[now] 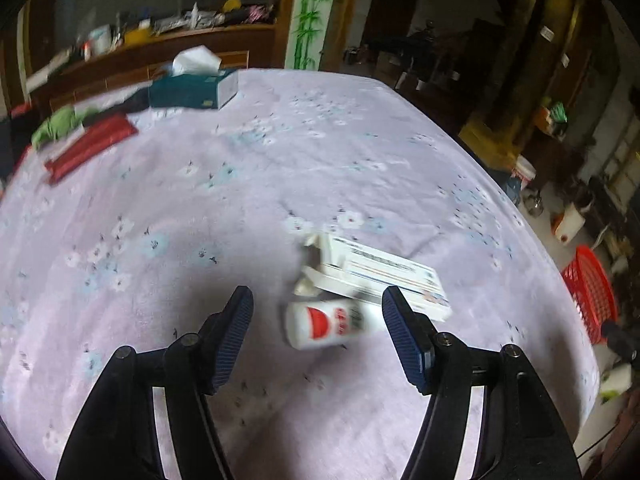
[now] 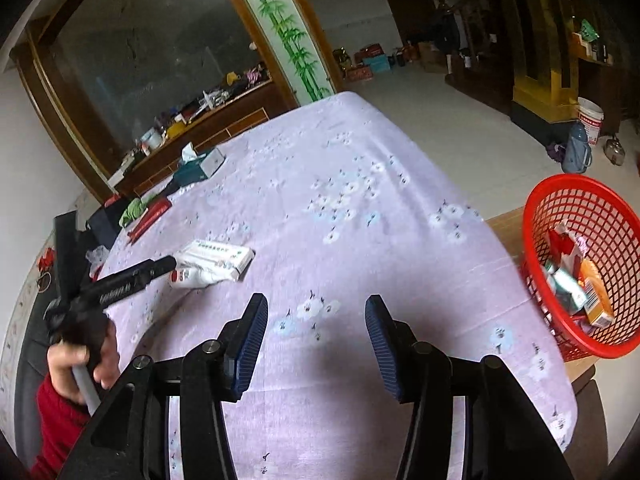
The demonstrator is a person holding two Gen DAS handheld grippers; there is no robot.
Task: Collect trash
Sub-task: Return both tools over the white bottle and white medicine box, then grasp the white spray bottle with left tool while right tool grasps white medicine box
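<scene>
Two grippers: both empty
Left gripper [image 1: 316,300]: jaws apart, white bottle [image 1: 324,326] lying between them, untouched
Right gripper [image 2: 316,308]: jaws apart over the lilac cloth [image 2: 360,200]
Red basket [image 2: 560,196]: holds packets

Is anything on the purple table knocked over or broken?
Yes. A small white bottle with a red label lies tipped on its side, close by a flat white box whose end flap looks torn open. Both sit loose on the tablecloth, not yet in the red basket.
</scene>
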